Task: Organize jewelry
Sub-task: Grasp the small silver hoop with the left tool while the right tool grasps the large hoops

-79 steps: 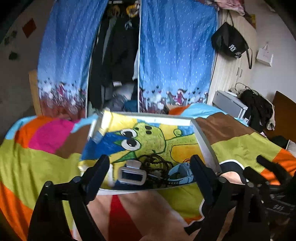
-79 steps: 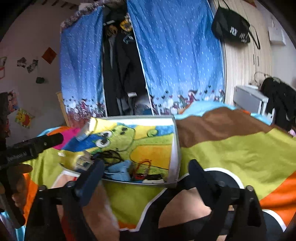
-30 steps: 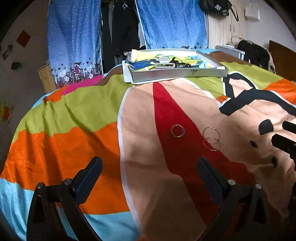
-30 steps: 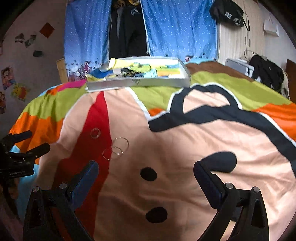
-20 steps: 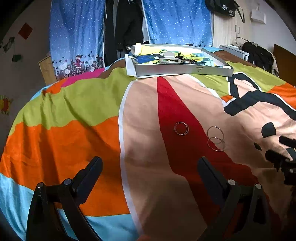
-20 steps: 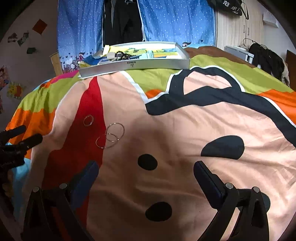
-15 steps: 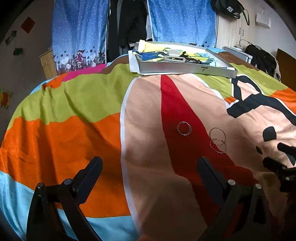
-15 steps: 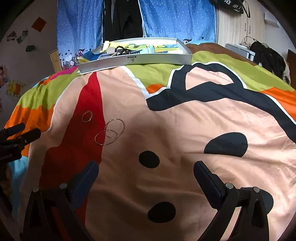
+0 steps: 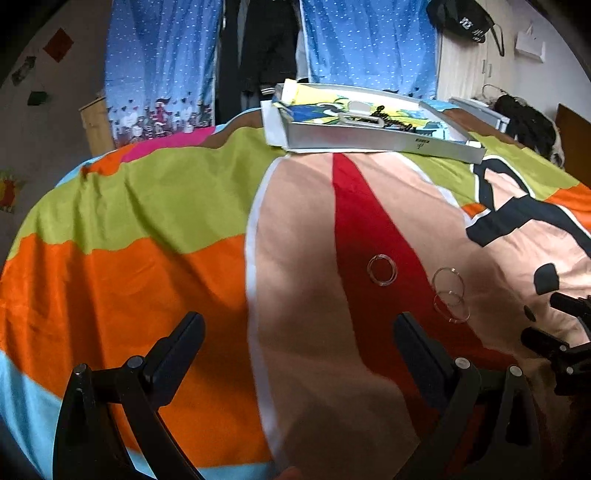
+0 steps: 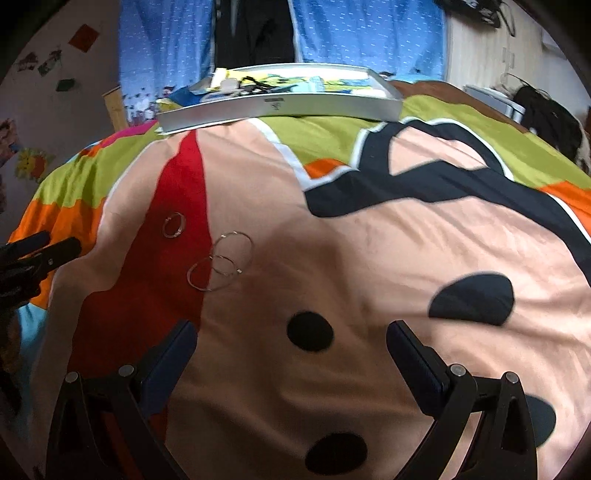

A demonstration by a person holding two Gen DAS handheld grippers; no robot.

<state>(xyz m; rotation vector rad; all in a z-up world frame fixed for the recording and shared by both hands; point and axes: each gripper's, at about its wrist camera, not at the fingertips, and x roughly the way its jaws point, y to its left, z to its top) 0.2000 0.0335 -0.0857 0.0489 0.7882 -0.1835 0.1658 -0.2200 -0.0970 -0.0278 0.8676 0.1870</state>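
Three thin silver hoops lie flat on the bedspread, so none has a long axis or points any way. The small hoop sits alone on the red stripe. The other two hoops lie just to its right and nearer, overlapping where the red meets the peach patch, the far one a little to the right of the near one. In the left wrist view the small hoop again lies on red, with the overlapping pair to its right.

Nothing lies on the cloth between the hoops and either tool. The right gripper hangs over the peach area near a black dot, its fingers spread wide and empty, the hoops ahead and to the left. The left gripper is likewise spread wide and holds nothing, the hoops ahead and to its right.

At the far end of the bed rests one silver tray with a cartoon lining; the small items in it are too indistinct to count. Beyond it hang two blue curtains.
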